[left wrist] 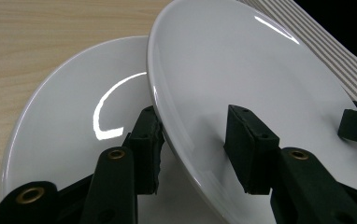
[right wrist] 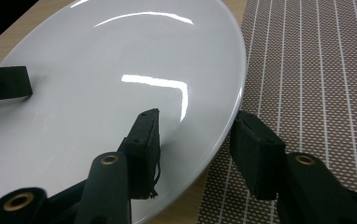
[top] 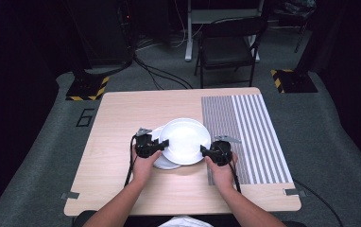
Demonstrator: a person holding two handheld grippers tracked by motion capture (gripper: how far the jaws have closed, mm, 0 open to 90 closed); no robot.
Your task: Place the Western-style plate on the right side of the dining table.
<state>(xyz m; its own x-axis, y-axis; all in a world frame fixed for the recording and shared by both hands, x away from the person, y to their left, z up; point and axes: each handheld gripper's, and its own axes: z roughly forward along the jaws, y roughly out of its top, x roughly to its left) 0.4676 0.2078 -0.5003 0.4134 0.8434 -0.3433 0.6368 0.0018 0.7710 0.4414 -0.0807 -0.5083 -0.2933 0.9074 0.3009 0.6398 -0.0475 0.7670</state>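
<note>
Top plate (top: 184, 140) sits mid-table, overlapping a lower plate (top: 162, 161) and touching the striped mat (top: 244, 135). My left gripper (top: 162, 144) and right gripper (top: 206, 151) each pinch its rim. Uneven lift and it tilts, slips, clatters down.

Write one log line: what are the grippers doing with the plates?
left gripper: shut on top plate rim | right gripper: shut on opposite rim | bottom plate: underneath

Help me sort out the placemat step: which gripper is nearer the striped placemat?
Right. The right gripper holds the upper plate at the rim next to the striped placemat, over its edge; the left gripper grips the opposite rim, farther away.
</note>
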